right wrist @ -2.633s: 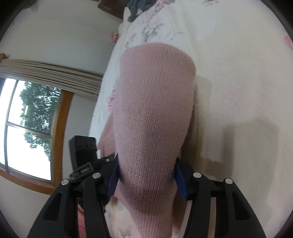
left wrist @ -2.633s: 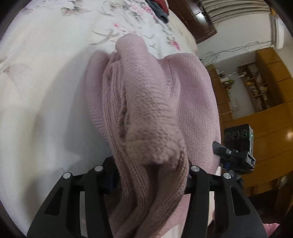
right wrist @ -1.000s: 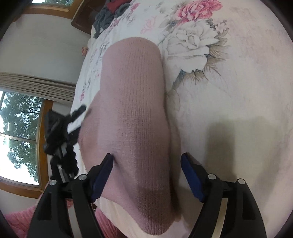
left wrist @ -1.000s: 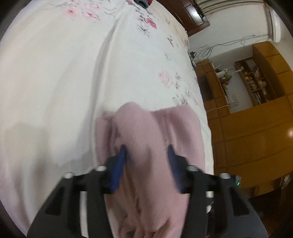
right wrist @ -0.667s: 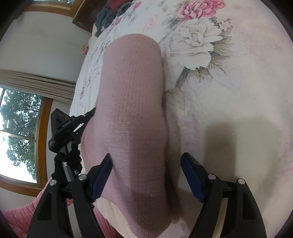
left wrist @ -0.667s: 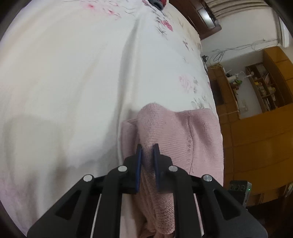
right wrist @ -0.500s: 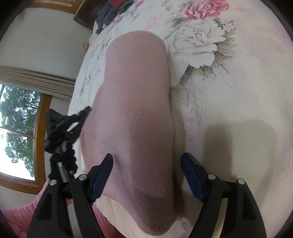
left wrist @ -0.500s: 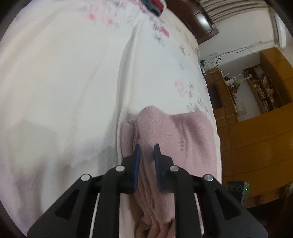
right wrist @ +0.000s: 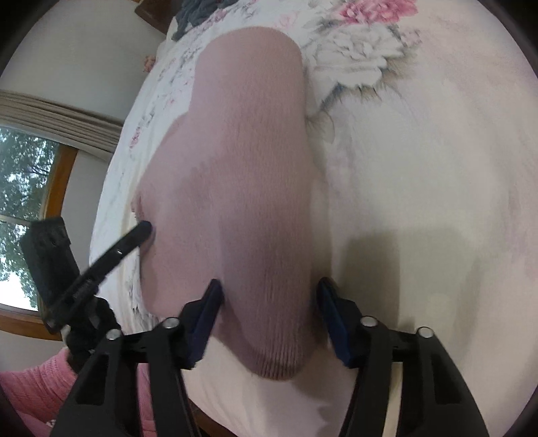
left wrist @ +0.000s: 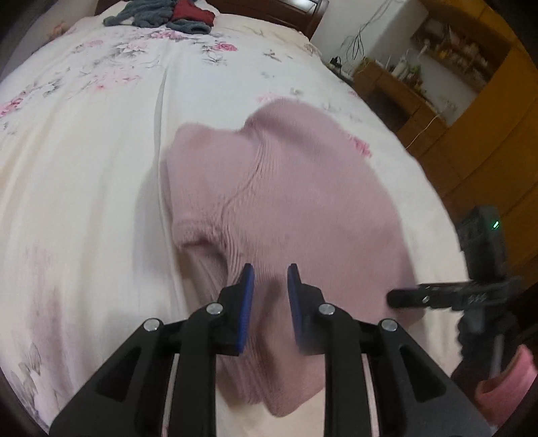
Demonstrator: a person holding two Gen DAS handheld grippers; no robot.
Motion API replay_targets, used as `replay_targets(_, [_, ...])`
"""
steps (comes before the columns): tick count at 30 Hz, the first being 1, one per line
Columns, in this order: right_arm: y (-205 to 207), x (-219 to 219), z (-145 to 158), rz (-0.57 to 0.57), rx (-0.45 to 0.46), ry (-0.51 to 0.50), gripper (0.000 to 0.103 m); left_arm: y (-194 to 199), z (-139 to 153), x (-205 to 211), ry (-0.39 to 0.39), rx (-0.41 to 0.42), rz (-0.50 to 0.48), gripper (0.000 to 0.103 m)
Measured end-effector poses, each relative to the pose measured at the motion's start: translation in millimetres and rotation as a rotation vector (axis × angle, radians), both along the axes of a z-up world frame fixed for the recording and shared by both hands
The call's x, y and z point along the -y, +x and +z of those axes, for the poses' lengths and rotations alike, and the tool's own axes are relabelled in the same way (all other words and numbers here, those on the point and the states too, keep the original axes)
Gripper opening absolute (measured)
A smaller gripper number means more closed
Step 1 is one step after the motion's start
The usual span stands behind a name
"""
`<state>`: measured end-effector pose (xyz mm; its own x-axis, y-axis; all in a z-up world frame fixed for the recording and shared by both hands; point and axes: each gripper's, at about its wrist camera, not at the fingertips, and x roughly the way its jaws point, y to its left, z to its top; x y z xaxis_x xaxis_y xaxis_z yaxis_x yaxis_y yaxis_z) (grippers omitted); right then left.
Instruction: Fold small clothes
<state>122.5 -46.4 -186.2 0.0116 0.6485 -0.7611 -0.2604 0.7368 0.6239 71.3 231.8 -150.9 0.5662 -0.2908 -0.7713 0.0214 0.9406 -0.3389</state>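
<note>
**Pink knit garment folded on the floral bedspread, both grippers parted**

The pink knit garment (left wrist: 296, 201) lies folded in the centre of the left wrist frame, on a white bedspread (left wrist: 84, 161) printed with flowers. A ribbed band curves across its middle, and its near edge runs down to the lower centre of the frame. The left gripper (left wrist: 269, 285) sits low in the frame with its blue-padded fingers (left wrist: 247, 302) set slightly apart above the fabric, gripping nothing.

In the right wrist frame, the same garment (right wrist: 242, 174) fills the centre as a long rounded fold reaching from the upper middle to the bottom. The right gripper (right wrist: 269, 299) has its fingers (right wrist: 331, 316) spread wide, one on each side of the fold's near end; whether they touch it is unclear.

A heap of grey and red clothes (left wrist: 161, 15) lies at the top left of the left wrist frame. Wooden cabinets (left wrist: 487, 127) stand at the right there, and a window (right wrist: 23, 208) shows at the left edge of the right wrist frame.
</note>
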Motion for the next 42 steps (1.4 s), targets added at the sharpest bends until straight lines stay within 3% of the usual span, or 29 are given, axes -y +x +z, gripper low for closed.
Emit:
replay_targets(2, [-3.4, 3.0, -8.3, -0.02, -0.034, 0.024, 0.056, -4.6, -4.3, 4.2, 0.026, -0.002, -0.006, 0.02])
replay_targets(9, [-4.9, 2.4, -21.5, -0.055, -0.046, 0.012, 0.054, -13.5, -14.9, 1.2, 0.01, -0.033, 0.015, 0.02])
replay_targets(12, [-9.5, 0.3, -8.3, -0.055, -0.014, -0.034, 0.057, -20.8, -5.6, -2.9, -0.018, -0.059, 0.034, 0.022])
replay_targets(14, [-17.9, -2.4, 8.3, -0.046, 0.046, -0.103, 0.067, -30.4, 7.4, -7.9, -0.033, -0.062, 0.053, 0.032])
replay_targets(16, [-28.6, -1.9, 27.3, -0.053, 0.118, -0.179, 0.082, -40.1, 18.4, -10.4, -0.009, -0.067, 0.077, 0.053])
replay_targets(23, [-64.3, 0.7, 75.2, -0.079, 0.248, -0.324, 0.095, -80.7, 47.8, -17.0, -0.023, -0.1, 0.11, 0.062])
replay_targets(28, [-85.1, -0.3, 96.5, -0.088, 0.283, -0.374, 0.099, -106.2, 68.8, -7.6, 0.049, -0.105, 0.111, 0.07])
replay_targets(42, [-127.9, -5.9, 145.1, -0.099, 0.362, -0.44, 0.099, -155.7, 117.2, 6.6, 0.106, -0.058, 0.157, 0.081])
